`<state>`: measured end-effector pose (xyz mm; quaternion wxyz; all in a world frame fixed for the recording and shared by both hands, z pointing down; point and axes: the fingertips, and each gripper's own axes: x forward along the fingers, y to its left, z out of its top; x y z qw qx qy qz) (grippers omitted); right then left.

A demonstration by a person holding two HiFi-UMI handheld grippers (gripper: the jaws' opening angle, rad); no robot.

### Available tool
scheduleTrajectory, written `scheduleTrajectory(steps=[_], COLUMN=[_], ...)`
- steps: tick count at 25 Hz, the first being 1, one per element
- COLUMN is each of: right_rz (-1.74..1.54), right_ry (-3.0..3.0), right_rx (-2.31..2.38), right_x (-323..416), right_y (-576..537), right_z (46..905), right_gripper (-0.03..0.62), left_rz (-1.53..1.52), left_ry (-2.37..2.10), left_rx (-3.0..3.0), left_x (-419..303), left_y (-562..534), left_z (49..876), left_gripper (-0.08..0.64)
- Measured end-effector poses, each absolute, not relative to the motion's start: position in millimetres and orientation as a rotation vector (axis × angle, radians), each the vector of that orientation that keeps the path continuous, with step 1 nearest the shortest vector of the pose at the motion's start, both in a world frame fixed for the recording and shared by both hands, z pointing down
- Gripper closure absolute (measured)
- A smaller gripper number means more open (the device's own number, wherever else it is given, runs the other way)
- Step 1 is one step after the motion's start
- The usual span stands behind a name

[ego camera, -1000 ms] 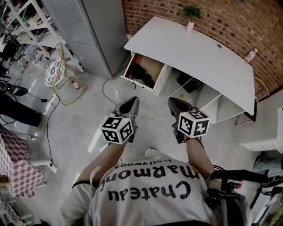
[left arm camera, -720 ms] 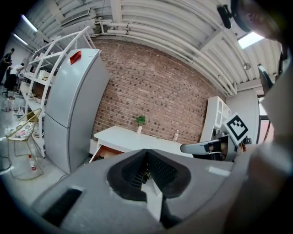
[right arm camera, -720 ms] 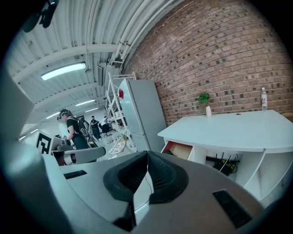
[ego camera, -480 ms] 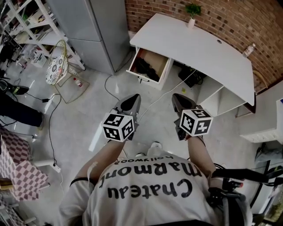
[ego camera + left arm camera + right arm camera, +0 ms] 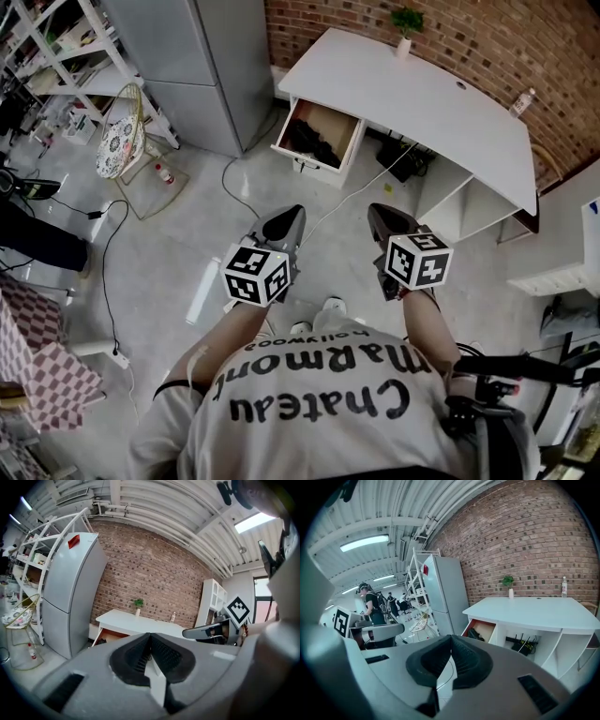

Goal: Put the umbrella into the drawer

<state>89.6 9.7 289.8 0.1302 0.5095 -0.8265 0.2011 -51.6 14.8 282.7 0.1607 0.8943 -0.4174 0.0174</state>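
Observation:
The white desk (image 5: 422,89) stands against the brick wall, and its left drawer (image 5: 330,124) is pulled open. A dark thing (image 5: 305,141) lies inside the drawer; I cannot tell for sure that it is the umbrella. The open drawer (image 5: 483,629) with the dark thing (image 5: 473,633) also shows in the right gripper view. My left gripper (image 5: 291,216) and right gripper (image 5: 380,214) hang side by side over the floor, well short of the desk. Both are shut with nothing between their jaws, as seen at the left gripper (image 5: 150,638) and the right gripper (image 5: 451,639).
A grey refrigerator (image 5: 187,66) stands left of the desk. Cables (image 5: 234,183) run across the floor, and a white tube (image 5: 202,291) lies near my left side. A wire stand (image 5: 117,145) is at far left. On the desk stand a small plant (image 5: 406,23) and a bottle (image 5: 520,98).
Both grippers have drifted together a little down and to the right in the head view, and the desk sits slightly farther off. The jaws have stayed shut.

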Motion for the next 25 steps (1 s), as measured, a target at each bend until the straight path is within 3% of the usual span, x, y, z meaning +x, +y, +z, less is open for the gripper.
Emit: scheduleTrajectory(steps=[25], right_rz=[0.597], right_ry=[-2.374], right_rx=[1.489], right_x=[74], right_y=[32], right_z=[301], right_gripper=[0.580], left_rz=[0.041], left_ry=[-1.251], left_rx=[2.502], left_x=[-87], left_y=[32], left_z=[295], left_gripper=[0.545])
